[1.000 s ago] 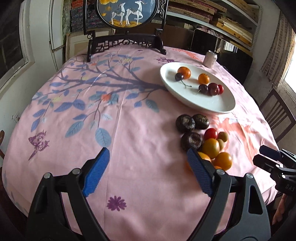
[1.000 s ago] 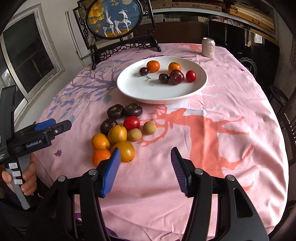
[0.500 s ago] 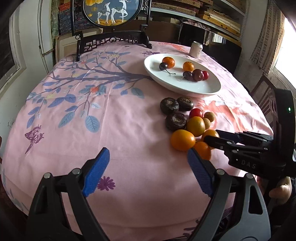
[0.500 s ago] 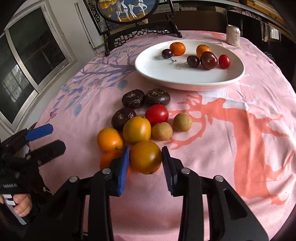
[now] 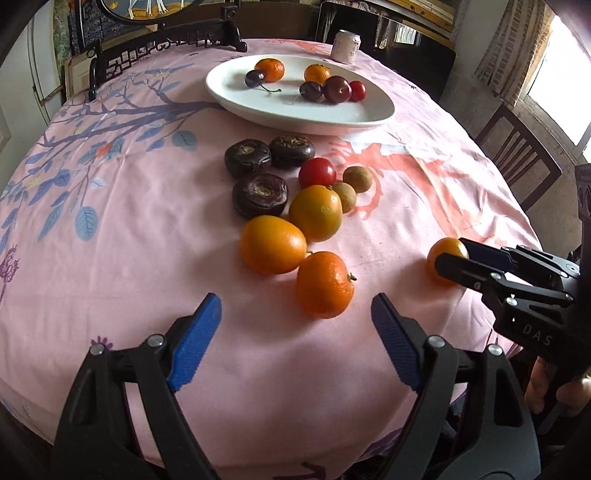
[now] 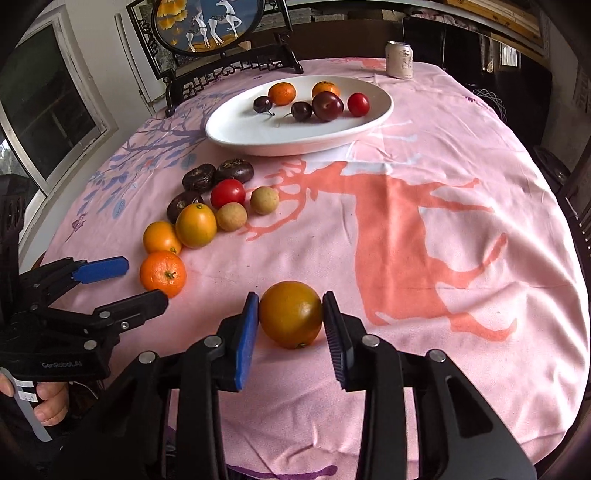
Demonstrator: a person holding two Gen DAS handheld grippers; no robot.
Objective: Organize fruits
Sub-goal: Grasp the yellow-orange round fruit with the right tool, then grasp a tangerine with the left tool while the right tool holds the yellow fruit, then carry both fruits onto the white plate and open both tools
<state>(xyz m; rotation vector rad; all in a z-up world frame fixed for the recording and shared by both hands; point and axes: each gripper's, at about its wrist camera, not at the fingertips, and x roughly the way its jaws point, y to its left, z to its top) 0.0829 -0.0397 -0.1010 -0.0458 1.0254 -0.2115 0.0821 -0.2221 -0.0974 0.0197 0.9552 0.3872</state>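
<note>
My right gripper (image 6: pixel 290 325) is shut on a yellow-orange fruit (image 6: pixel 290 314), held just above the pink cloth near the front edge; it also shows in the left wrist view (image 5: pixel 445 258). My left gripper (image 5: pixel 295 332) is open and empty, just in front of a mandarin (image 5: pixel 324 284). A loose pile sits mid-table: two orange fruits (image 5: pixel 273 244), a red tomato (image 5: pixel 317 172), two small tan fruits (image 5: pixel 357 179) and three dark brown fruits (image 5: pixel 260 194). The white plate (image 5: pixel 365 110) behind holds mandarins, dark plums and a red fruit.
A drink can (image 6: pixel 399 60) stands behind the plate. A round painted screen on a dark carved stand (image 6: pixel 207 26) is at the table's far edge. A wooden chair (image 5: pixel 517 155) stands at the right. A window (image 6: pixel 44 110) is on the left.
My right gripper has closed on the yellow-orange fruit and pulled it right, away from the pile. My left gripper has moved forward toward the mandarin, still open.
</note>
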